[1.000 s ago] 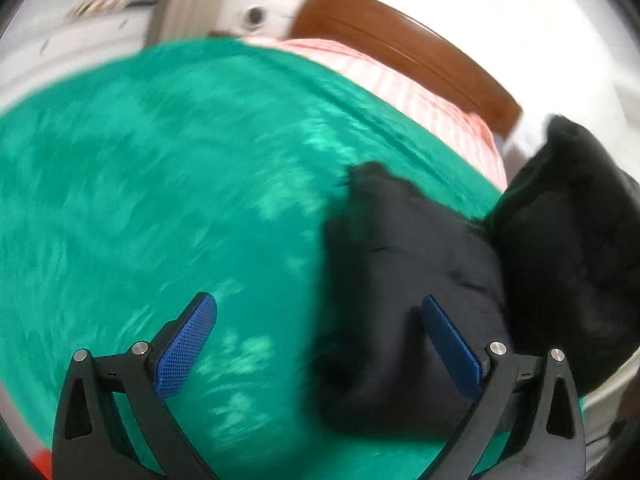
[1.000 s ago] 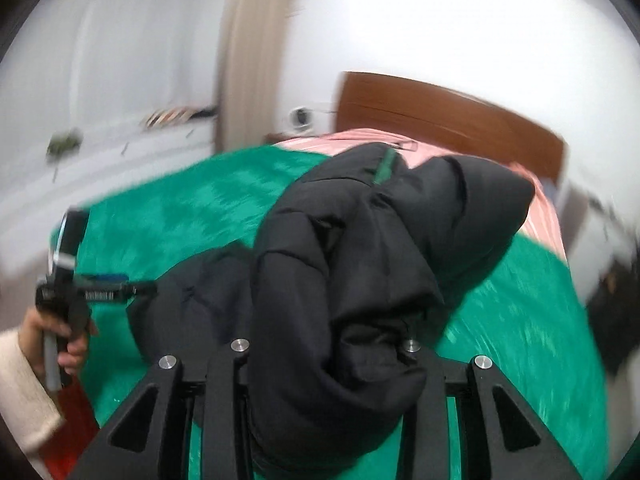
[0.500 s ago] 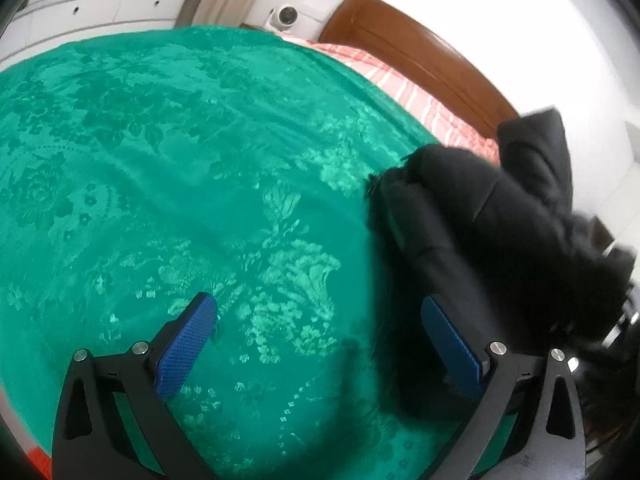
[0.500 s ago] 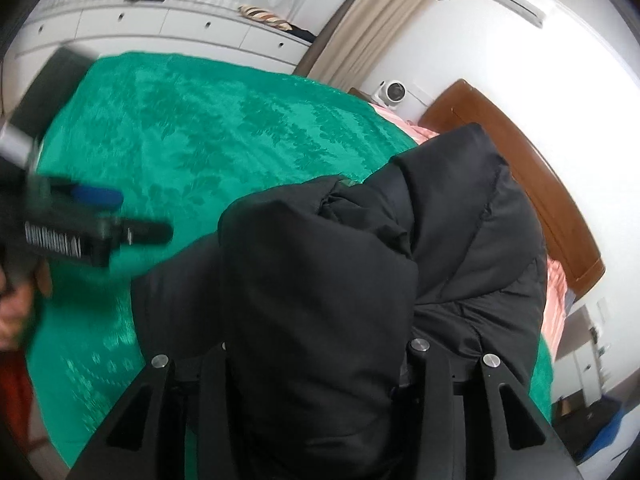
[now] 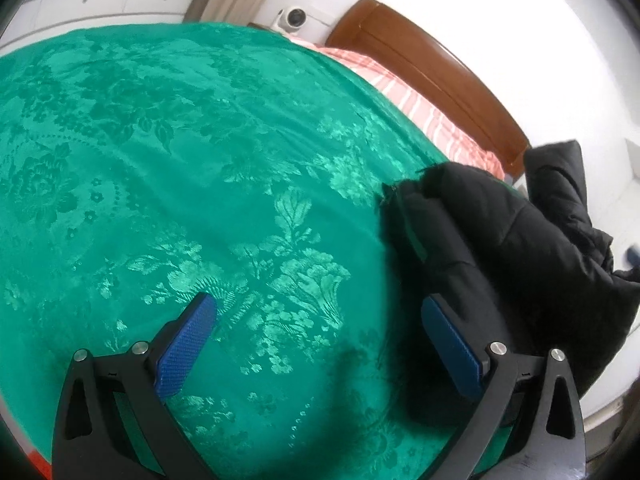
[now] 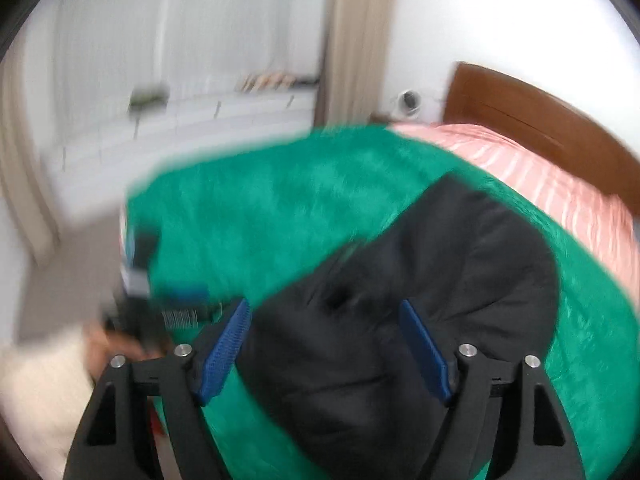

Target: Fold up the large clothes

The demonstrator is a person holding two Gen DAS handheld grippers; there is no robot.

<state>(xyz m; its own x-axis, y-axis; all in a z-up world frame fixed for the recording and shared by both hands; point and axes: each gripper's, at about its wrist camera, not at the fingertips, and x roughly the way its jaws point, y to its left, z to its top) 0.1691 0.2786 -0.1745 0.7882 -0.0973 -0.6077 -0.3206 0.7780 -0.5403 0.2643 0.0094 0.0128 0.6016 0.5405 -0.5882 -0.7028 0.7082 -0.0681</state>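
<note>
A black puffer jacket (image 5: 500, 264) lies bunched on the green brocade bedspread (image 5: 168, 168) of the bed, off to the right of the left tongs (image 5: 316, 336) and directly ahead of and under the right tongs (image 6: 324, 344). Both tongs stand wide apart and hold nothing. In the left view the right-hand pad sits close against the jacket's near edge, though I cannot tell whether it touches; the left-hand pad hangs over bare bedspread. In the right view the picture is smeared by motion, and the jacket (image 6: 404, 320) fills the gap between the blue pads.

By its look the jacket is padded and quilted: soft, bulky and springy, light for its size, with a smooth shell that is likely to slide against the pads and against the glossy bedspread. A pinch in the thick middle would probably grab filling and slip. Better holds would be thin, firm edges: the hem, the zip placket showing a green lining strip (image 5: 412, 232) on the side nearest the left tongs, or the collar and cuffs. One part rises beyond the heap, away from the left tongs, so it needs spreading flat before any fold will stay.
</note>
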